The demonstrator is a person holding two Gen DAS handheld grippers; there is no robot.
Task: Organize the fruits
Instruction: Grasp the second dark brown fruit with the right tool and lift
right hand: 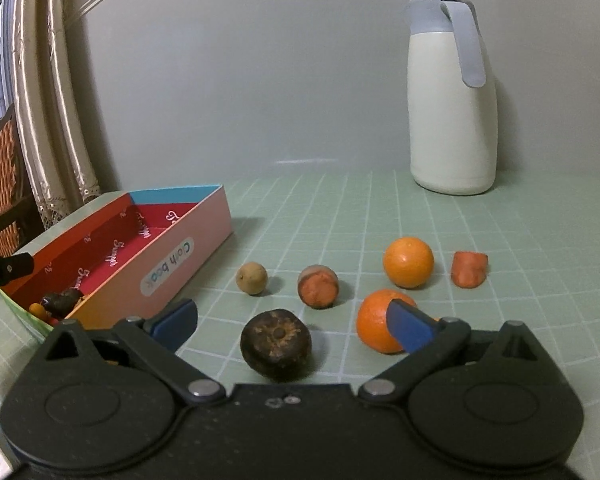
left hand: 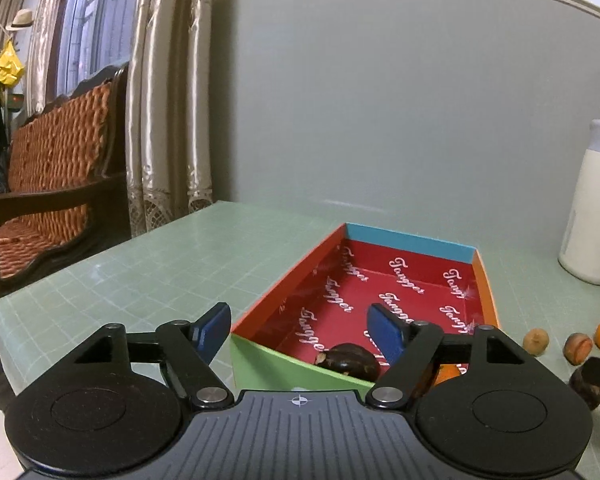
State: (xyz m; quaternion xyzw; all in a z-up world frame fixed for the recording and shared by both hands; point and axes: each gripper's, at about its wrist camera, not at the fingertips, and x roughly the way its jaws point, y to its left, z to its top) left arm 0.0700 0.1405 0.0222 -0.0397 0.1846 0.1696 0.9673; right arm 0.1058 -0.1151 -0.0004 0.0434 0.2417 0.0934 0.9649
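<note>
- Left wrist view: left gripper (left hand: pixel 298 330) over the near corner of the red-lined box (left hand: pixel 485 292), jaws apart with nothing between them.
- Box contents: one dark round fruit (left hand: pixel 348 360) on the floor at 6 o'clock, against the green near wall; a sliver of orange fruit (left hand: pixel 446 374) beside it at 4 o'clock, mostly hidden behind the gripper's right finger.
- Right wrist view: right gripper (right hand: pixel 292 322) low over the green mat (right hand: pixel 520 240), jaws wide, clamping nothing.
- Dark brown fruit (right hand: pixel 276 344) lies between the open fingers, not touched.
- Loose on the mat: near orange (right hand: pixel 376 326) at 3 o'clock of the dark fruit, far orange (right hand: pixel 408 262) at 1 o'clock, cut reddish piece (right hand: pixel 318 286) at 12, tan round fruit (right hand: pixel 252 278) at 11, orange chunk (right hand: pixel 469 269) at 2.
- White flask (right hand: pixel 452 112) at the far wall.
- Progress, judged: early; two pieces boxed, six still out.
</note>
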